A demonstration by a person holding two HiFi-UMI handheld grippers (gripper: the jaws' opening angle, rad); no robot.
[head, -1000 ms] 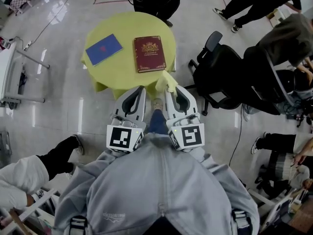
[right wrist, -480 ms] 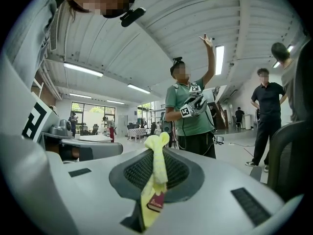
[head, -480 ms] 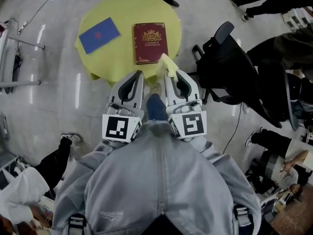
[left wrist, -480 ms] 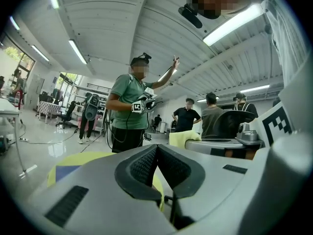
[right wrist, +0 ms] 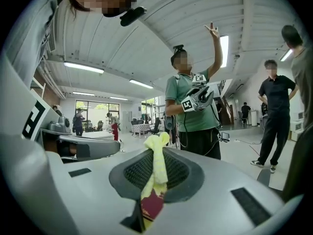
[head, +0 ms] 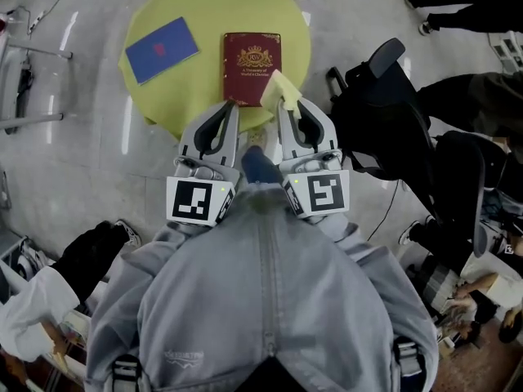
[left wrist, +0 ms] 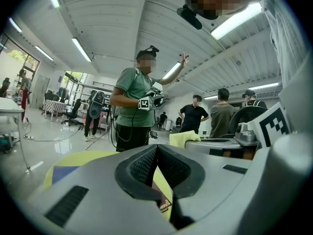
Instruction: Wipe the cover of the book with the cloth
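Note:
A dark red book [head: 251, 66] with a gold crest lies closed on the round yellow table [head: 214, 6]. My right gripper [head: 291, 109] is shut on a pale yellow cloth [head: 278, 89], which hangs over the book's near right corner. In the right gripper view the cloth [right wrist: 156, 163] is pinched between the jaws, with a strip of the red book [right wrist: 151, 205] below. My left gripper [head: 231, 111] is shut with nothing in it, held at the table's near edge just short of the book. A sliver of the book [left wrist: 165, 204] shows under its jaws.
A blue book [head: 160, 50] lies on the table's left part. A black office chair [head: 384, 104] stands close at the right. People stand beyond the table [left wrist: 134, 102] and around the room. A metal rack [head: 24, 88] is at the far left.
The view has closed in on the table. Both grippers have come forward to its near edge, and the cloth now overlaps the red book's near right corner.

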